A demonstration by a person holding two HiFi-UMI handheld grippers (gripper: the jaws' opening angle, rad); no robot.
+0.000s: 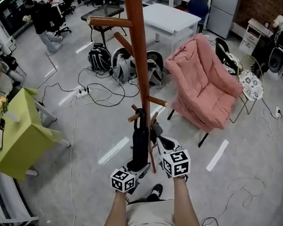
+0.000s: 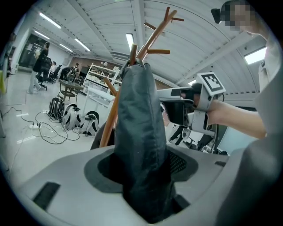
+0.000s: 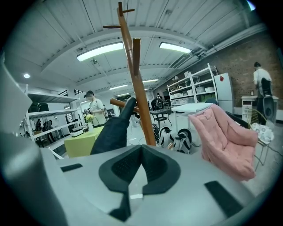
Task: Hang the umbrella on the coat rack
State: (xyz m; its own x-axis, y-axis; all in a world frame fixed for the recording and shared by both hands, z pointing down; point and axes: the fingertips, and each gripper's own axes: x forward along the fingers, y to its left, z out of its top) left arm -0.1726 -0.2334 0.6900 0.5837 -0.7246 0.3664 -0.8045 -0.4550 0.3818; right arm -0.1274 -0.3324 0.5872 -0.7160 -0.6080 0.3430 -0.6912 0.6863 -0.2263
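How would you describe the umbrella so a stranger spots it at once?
Find the tall wooden coat rack beside the pink armchair. Beside it, the left gripper holds the umbrella upright, top near the lowest pegs. It is slim, black and sleeved, unlike the rounded backpacks behind.

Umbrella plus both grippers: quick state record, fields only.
umbrella: black, folded, upright beside the coat rack pole, top near a low peg
left gripper: shut on the umbrella's lower end
right gripper: jaws together, nothing between them, just right of the umbrella
hung: cannot tell whether it is hooked; the left gripper holds it
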